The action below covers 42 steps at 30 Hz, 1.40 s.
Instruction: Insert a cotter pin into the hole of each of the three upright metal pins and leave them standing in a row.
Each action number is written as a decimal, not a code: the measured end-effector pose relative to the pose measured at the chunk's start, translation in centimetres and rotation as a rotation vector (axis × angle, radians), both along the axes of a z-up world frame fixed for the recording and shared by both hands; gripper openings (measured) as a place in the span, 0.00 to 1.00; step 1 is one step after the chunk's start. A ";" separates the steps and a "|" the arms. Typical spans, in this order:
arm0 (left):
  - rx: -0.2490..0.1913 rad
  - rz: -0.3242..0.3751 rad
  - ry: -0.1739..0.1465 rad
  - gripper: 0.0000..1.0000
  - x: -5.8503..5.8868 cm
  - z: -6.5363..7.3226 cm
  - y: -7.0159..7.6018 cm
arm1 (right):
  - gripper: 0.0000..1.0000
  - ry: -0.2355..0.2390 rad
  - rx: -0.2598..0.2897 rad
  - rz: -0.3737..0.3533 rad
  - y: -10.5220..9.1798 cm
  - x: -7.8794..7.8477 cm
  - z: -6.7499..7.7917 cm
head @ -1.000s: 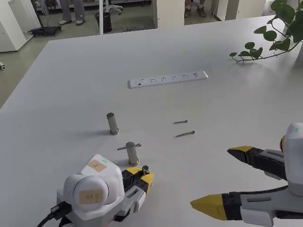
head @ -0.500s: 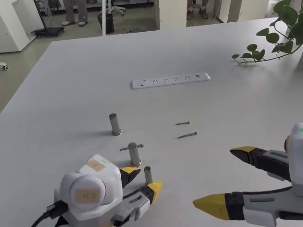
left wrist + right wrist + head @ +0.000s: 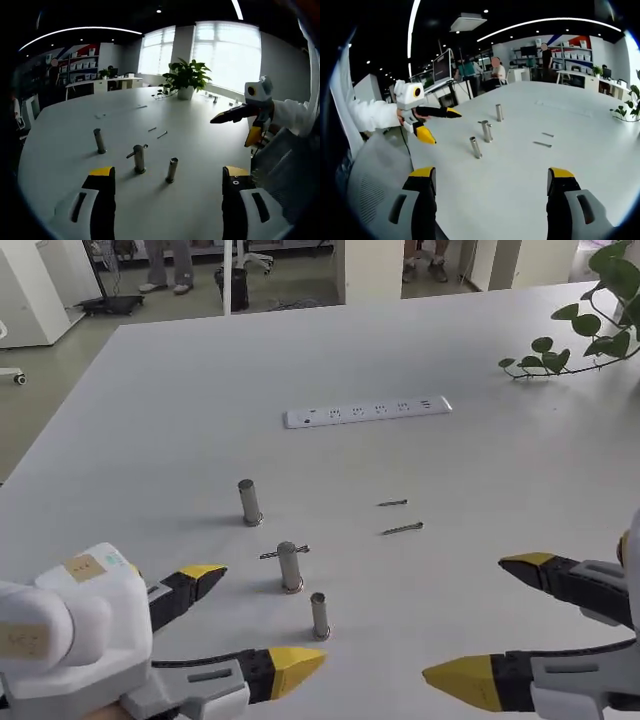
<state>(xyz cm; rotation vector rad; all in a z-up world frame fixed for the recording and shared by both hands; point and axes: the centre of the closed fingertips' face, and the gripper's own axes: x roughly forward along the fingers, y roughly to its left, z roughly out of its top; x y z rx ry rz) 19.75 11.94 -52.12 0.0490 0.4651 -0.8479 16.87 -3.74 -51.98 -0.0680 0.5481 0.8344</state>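
Observation:
Three upright metal pins stand in a slanted row on the white table (image 3: pixel 480 370): a far pin (image 3: pixel 249 502), a middle pin (image 3: pixel 290 567) with a cotter pin through its top, and a near pin (image 3: pixel 320 616). Two loose cotter pins (image 3: pixel 402 529) (image 3: pixel 392 503) lie to their right. My left gripper (image 3: pixel 255 625) is open at the lower left, just short of the near pin (image 3: pixel 171 170). Open too, my right gripper (image 3: pixel 500 625) hovers at the lower right, apart from everything. The same row appears in the right gripper view (image 3: pixel 476 147).
A white power strip (image 3: pixel 368 411) lies across the table beyond the pins. A leafy plant (image 3: pixel 580 320) trails in at the far right corner. People and office furniture stand past the table's far edge.
My left gripper let go of the near pin, opened and drew back toward the lower left. The near pin stays standing. The right gripper hardly moved.

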 end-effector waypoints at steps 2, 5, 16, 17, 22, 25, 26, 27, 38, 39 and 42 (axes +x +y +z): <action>0.001 -0.008 0.007 0.93 -0.3 0.1 0.2 | 0.90 0.001 -0.005 0.005 0.0 -0.1 0.0; -0.014 -0.022 0.027 0.98 -0.8 0.3 0.2 | 0.90 0.008 -0.019 0.010 -0.1 0.0 -0.4; -0.015 -0.040 0.069 0.99 -2.5 -0.5 1.1 | 0.89 0.003 -0.113 0.073 -1.4 1.3 -0.4; -0.017 -0.038 0.070 0.99 -2.6 -0.5 1.1 | 0.89 0.000 -0.127 0.088 -1.5 1.5 -0.3; -0.036 -0.020 0.085 0.99 -3.2 -0.7 1.5 | 0.87 -0.008 -0.204 0.187 -1.5 2.7 -0.6; -0.042 -0.013 0.089 0.99 -3.6 -0.9 1.8 | 0.87 0.004 -0.213 0.228 -1.0 3.2 -0.9; -0.044 -0.010 0.091 0.99 -3.7 -0.9 1.8 | 0.87 0.007 -0.227 0.256 -0.8 3.2 -1.2; -0.047 -0.003 0.093 0.99 -3.7 -1.0 1.9 | 0.86 0.015 -0.253 0.279 -0.8 3.5 -1.7; -0.057 0.008 0.119 0.99 -5.0 -2.0 2.7 | 0.73 0.016 -0.432 0.476 0.2 7.1 -3.0; -0.060 0.009 0.126 0.99 -5.1 -2.1 2.8 | 0.73 0.013 -0.459 0.493 0.1 7.6 -3.1; -0.091 0.029 0.138 0.99 -5.3 -2.1 3.0 | 0.71 0.022 -0.474 0.524 0.5 8.3 -3.4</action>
